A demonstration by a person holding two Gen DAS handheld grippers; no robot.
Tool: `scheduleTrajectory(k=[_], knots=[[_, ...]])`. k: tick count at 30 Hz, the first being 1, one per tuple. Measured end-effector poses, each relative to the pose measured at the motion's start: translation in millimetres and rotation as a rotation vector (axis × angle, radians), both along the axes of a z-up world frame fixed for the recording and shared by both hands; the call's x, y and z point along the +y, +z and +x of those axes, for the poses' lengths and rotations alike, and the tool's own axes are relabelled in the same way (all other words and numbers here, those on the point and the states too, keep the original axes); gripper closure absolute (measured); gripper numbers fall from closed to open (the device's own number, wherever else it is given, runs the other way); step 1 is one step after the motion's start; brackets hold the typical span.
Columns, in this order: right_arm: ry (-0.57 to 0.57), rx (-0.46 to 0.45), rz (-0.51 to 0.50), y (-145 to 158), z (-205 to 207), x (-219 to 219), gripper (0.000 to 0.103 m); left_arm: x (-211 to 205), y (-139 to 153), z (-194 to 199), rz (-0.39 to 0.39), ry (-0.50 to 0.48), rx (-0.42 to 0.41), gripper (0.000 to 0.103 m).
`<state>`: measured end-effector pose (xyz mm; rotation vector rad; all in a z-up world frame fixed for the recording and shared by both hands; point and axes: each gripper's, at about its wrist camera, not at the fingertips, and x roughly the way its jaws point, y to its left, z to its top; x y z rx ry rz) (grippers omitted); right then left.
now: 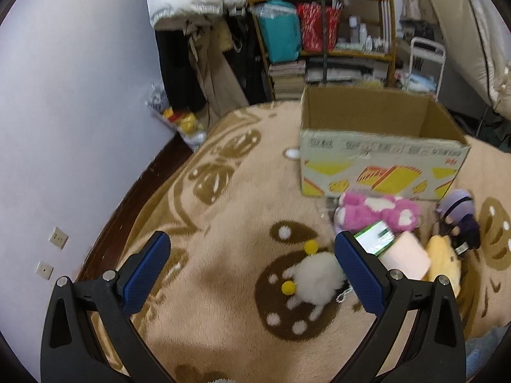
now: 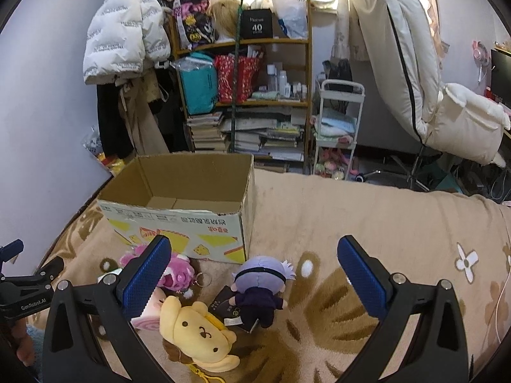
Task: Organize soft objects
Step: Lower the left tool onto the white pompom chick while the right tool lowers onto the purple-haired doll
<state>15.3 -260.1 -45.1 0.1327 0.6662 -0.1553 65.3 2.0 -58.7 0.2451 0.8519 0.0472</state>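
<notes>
On the fuzzy blanket, both grippers' ribbed blue fingers gape above fluffy plushies.

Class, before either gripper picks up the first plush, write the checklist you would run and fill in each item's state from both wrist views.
1. Left gripper open, holding nothing: ok.
2. Right gripper open, holding nothing: ok.
3. Cardboard box upright, top open: ok.
4. Box floor free for toys: cannot tell, only partly visible.
5. White pom-pom plush between left fingers, unobstructed: ok.
6. Yellow dog plush free of neighbours: not ok, touches the purple-haired doll.
</notes>
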Motion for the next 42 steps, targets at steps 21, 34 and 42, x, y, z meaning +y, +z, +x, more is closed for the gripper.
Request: scheduleTrajectory(k=[21, 34, 42], knots=[[-0.017, 0.251, 0.029, -69, 69, -23, 0.0, -20, -77, 39, 0.032, -0.051, 0.337, 0.002], [-0.019, 0.402, 0.115, -115, 97, -33, 0.0, -17, -100, 53, -0.04, -0.053, 0.422, 0.002], [0.008, 0.467, 0.178, -134, 113, -39, 0.016, -20, -110, 57, -0.06, -0.076, 0.456, 0.005]])
